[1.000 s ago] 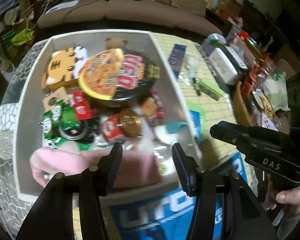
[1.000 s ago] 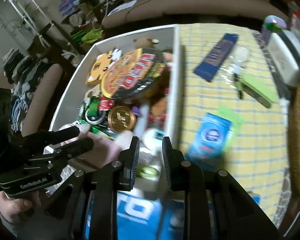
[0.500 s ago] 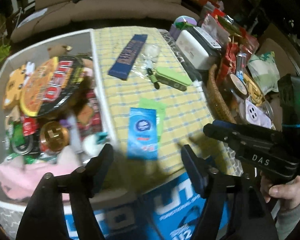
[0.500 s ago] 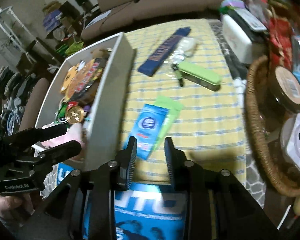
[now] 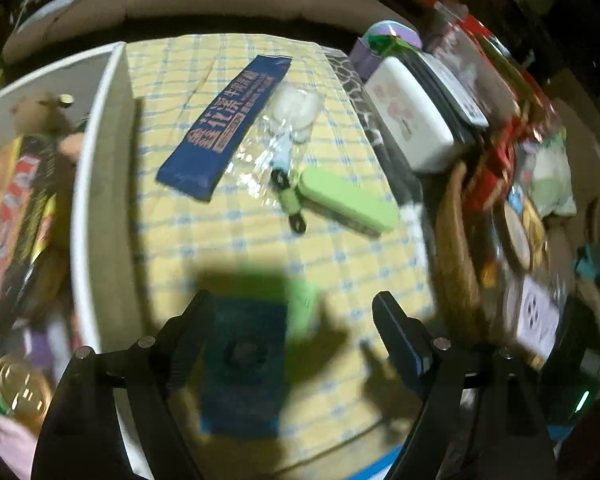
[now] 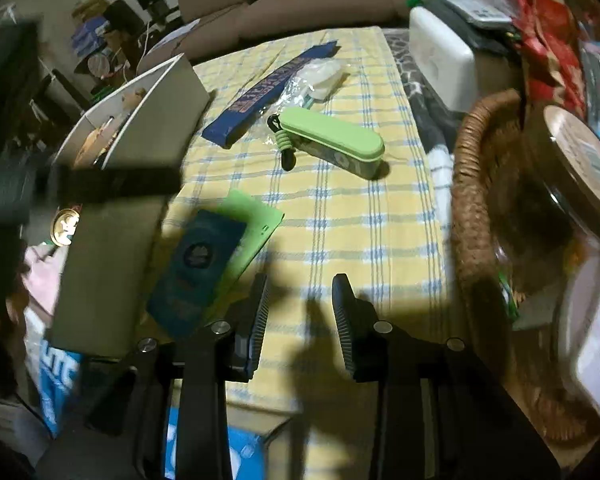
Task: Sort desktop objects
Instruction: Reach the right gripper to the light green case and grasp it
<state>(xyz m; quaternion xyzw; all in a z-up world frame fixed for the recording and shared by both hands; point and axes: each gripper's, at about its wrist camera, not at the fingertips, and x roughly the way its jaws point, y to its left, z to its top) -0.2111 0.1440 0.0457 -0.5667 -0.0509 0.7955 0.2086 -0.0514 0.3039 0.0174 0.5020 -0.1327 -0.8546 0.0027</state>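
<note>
On the yellow checked cloth (image 5: pixel 228 248) lie a blue tissue pack (image 5: pixel 244 364) over a green packet (image 5: pixel 300 308), a long dark blue wrapper (image 5: pixel 226 124), a clear plastic bag (image 5: pixel 288 120) and a green case with a cord (image 5: pixel 348 202). My left gripper (image 5: pixel 292 320) is open and empty, just above the tissue pack. My right gripper (image 6: pixel 300 304) is open and empty, right of the tissue pack (image 6: pixel 198 272). The green case (image 6: pixel 332 142) and blue wrapper (image 6: pixel 268 92) lie beyond it.
A white bin (image 5: pixel 100 184) full of snacks and toys stands at the left; its wall (image 6: pixel 140 184) is close to my right gripper. A wicker basket (image 6: pixel 472 216) with a jar, a white box (image 5: pixel 408 120) and clutter line the right side.
Both grippers swung right, from over the bin to over the cloth. The left jaws opened wider. The tissue pack now lies right under the left gripper.
</note>
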